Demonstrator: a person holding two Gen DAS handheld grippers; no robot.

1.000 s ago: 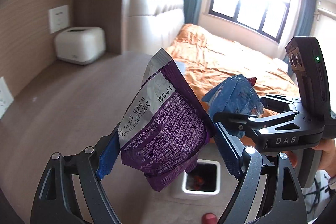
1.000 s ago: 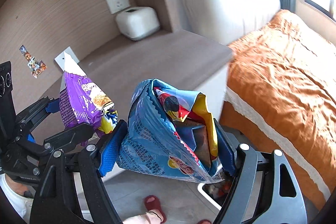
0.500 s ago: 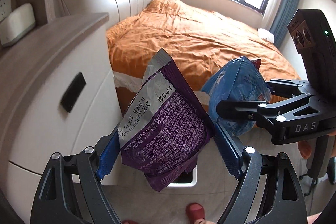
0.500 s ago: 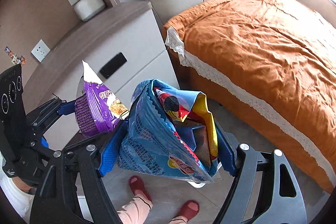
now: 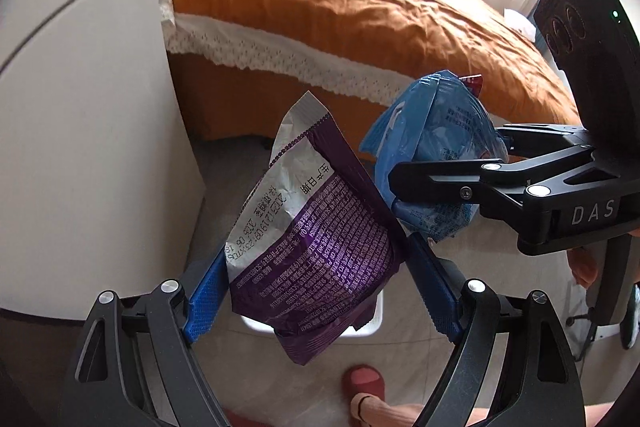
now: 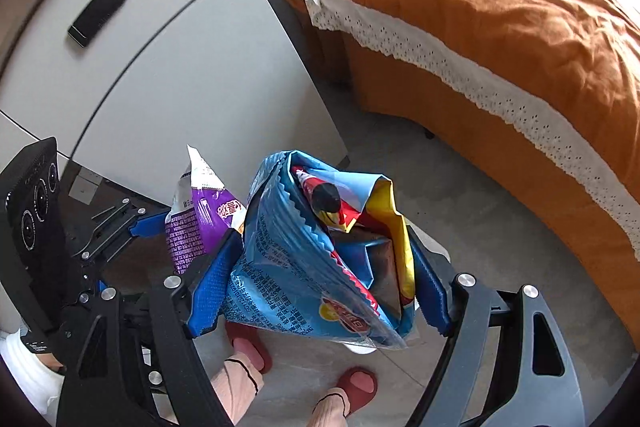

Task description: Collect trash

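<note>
My left gripper [image 5: 316, 283] is shut on a purple snack bag [image 5: 316, 247], held upright above the floor. My right gripper [image 6: 320, 279] is shut on a blue snack bag [image 6: 296, 267] that gapes open at the top. In the left wrist view the blue bag [image 5: 436, 147] and the right gripper [image 5: 500, 183] sit to the right of the purple bag. In the right wrist view the purple bag [image 6: 200, 223] and the left gripper [image 6: 120, 227] show at left. A white bin [image 5: 372, 319] is on the floor, mostly hidden behind the purple bag.
A white bedside cabinet [image 5: 80, 131] with a dark handle [image 6: 98, 13] stands at left. A bed with an orange cover [image 5: 360, 7] fills the back and right. The grey floor [image 6: 480, 211] lies between them. The person's feet in red slippers [image 6: 356, 387] are below.
Both grippers have moved down off the cabinet top and tilted toward the floor, carrying their bags. The cabinet front and the floor now fill the views.
</note>
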